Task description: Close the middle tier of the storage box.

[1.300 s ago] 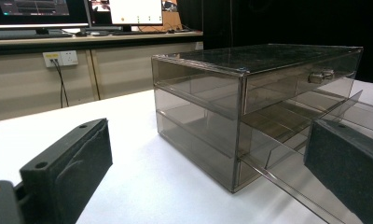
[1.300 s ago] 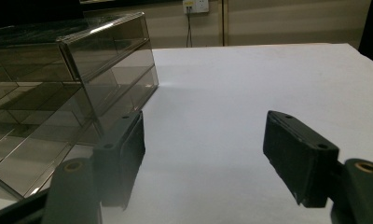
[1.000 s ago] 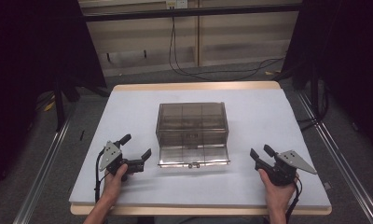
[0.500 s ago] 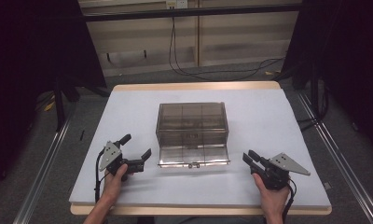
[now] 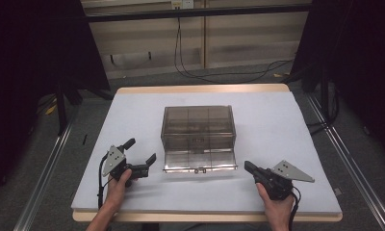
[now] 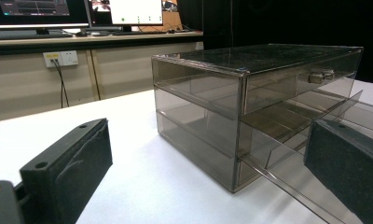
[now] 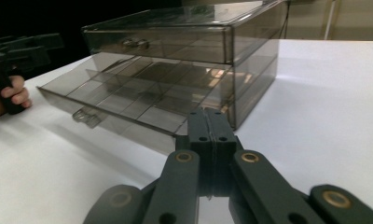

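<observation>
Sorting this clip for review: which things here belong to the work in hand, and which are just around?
In the work:
- smoky clear drawer box
- its lower drawer, pulled out
- left tongs, open
- right tongs, shut, empty

Just around:
- white table
- wall socket
- monitors on the far desk

Centre: smoked drawer box (image 5: 198, 129) sits mid-table, blocking any straight path across.
Front: its pulled-out lower drawer (image 5: 200, 161) juts toward the person, between the left gripper (image 5: 141, 157) and right gripper (image 5: 249, 167).
Sides: bare table (image 5: 287, 130) left and right of the box, wide passage.
Behind: open strip along the far edge.
</observation>
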The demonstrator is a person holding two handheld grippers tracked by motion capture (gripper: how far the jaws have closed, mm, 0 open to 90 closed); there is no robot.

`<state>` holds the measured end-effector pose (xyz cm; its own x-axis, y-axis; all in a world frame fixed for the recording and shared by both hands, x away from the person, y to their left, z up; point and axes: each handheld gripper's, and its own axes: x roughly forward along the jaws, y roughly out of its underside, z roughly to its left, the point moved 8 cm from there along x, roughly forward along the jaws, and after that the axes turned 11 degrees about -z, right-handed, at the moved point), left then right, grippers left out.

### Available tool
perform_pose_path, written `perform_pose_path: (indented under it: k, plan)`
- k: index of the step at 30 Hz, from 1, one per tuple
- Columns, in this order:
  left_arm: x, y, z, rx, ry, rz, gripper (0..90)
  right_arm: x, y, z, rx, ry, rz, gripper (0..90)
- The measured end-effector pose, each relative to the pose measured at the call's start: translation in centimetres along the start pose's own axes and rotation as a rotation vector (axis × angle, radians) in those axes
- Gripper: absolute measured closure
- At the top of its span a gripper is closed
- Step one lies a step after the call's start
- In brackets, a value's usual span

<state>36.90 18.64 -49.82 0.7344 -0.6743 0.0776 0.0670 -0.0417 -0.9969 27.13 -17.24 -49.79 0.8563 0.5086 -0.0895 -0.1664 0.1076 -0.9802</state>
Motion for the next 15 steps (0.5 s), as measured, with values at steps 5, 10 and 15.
perform_pose_path:
  k: [5,10,15]
  plan:
    - [0.0,0.0,0.0,-0.003,-0.001,-0.003,0.9,0.2,0.0,0.9,0.000,-0.035,0.011,90.0]
    - [0.0,0.0,-0.1,-0.007,-0.002,-0.003,0.9,0.4,0.1,1.7,-0.022,-0.089,0.027,90.0]
    - [0.0,0.0,0.0,-0.005,-0.003,-0.003,0.9,0.7,0.2,2.6,-0.029,-0.125,0.038,90.0]
